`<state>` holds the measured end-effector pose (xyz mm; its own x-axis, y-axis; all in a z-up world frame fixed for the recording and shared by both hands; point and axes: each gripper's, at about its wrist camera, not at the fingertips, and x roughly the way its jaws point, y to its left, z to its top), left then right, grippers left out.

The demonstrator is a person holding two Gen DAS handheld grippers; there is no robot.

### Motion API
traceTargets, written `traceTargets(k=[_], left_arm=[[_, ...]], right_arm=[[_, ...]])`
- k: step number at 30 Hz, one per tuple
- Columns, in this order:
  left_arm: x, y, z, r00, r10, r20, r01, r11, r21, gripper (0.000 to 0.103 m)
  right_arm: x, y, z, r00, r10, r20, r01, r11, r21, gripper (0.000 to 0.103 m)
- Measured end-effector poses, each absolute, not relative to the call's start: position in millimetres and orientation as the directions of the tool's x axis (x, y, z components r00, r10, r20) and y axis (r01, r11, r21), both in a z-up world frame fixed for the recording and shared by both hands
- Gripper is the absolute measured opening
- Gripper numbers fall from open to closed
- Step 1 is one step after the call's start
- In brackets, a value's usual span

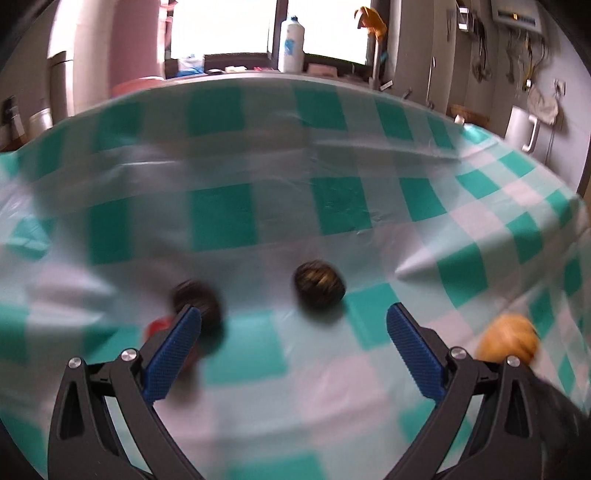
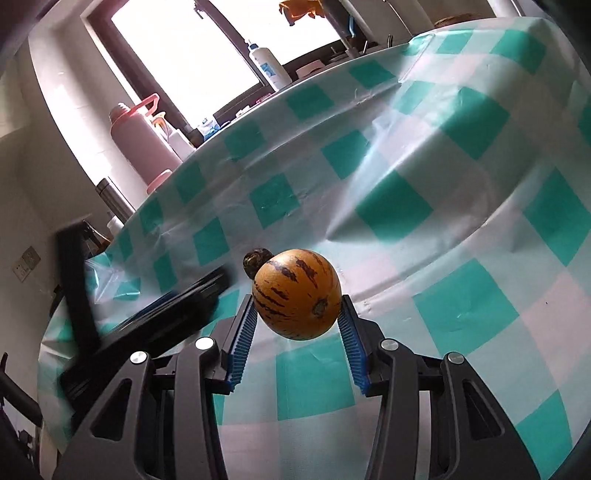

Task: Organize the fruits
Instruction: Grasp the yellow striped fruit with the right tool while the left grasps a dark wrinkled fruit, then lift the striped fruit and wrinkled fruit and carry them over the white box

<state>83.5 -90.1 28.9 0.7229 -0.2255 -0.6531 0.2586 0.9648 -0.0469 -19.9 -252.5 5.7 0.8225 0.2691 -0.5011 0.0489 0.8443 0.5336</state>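
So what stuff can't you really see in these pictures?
- Red thing, left wrist view: mostly hidden behind the left gripper finger, blurred; can't name it.
- Two dark round fruits, left wrist view: motion blur hides their kind.
- Small dark fruit, right wrist view: partly hidden behind the striped orange fruit held in the right gripper.
- Where fruits should go: no bowl or basket in either view.

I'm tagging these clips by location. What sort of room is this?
Probably a home kitchen or dining corner: a table under a teal checked tablecloth, a pink flask and white bottle by the window, and rubber gloves hanging up.
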Motion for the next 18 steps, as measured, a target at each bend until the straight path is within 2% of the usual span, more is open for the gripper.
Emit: traceTargets(k=[1, 3, 6, 8, 9, 11, 14, 18], left_arm=[[95.6, -100.0, 25.8, 0.703, -0.228, -0.673, 0.267, 0.962, -0.046, 0.097], [111.9, -112.8, 22.7, 0.692, -0.216, -0.689, 0.264, 0.964, -0.036, 0.096], [134.0, -130.9, 13.0, 0.656, -0.143, -0.741, 0.243, 0.97, 0.028, 0.091], [144.5, -132.3, 3.0, 0.601, -0.137, -0.788, 0.242, 0.97, 0.016, 0.073], [146.2, -129.9, 1.8, 0.596, -0.135, -0.792, 0.233, 0.972, 0.01, 0.069], [144.7, -122.6, 3.8, 0.607, -0.145, -0.781, 0.229, 0.974, -0.003, 0.043], [134.6, -105.3, 9.2, 0.612, -0.271, -0.743, 0.279, 0.953, -0.118, 0.042], [106.3, -85.9, 19.3, 0.675, -0.252, -0.693, 0.282, 0.957, -0.072, 0.042]], right_arm=[[-20.1, -252.6, 5.7, 0.823, 0.272, -0.498, 0.044, 0.844, 0.535, 0.046], [-19.9, -252.1, 6.0, 0.823, 0.285, -0.492, 0.03, 0.842, 0.538, 0.046], [-20.4, -251.7, 6.6, 0.824, 0.298, -0.481, 0.015, 0.838, 0.545, 0.046], [-20.0, -251.4, 6.8, 0.824, 0.305, -0.477, 0.008, 0.837, 0.548, 0.046], [-19.7, -251.2, 6.9, 0.824, 0.307, -0.476, 0.006, 0.836, 0.549, 0.046], [-20.5, -251.7, 7.1, 0.825, 0.307, -0.475, 0.005, 0.836, 0.549, 0.046], [-21.0, -252.0, 6.9, 0.824, 0.305, -0.477, 0.008, 0.836, 0.549, 0.046], [-23.0, -253.0, 6.0, 0.825, 0.301, -0.478, 0.014, 0.836, 0.549, 0.046]])
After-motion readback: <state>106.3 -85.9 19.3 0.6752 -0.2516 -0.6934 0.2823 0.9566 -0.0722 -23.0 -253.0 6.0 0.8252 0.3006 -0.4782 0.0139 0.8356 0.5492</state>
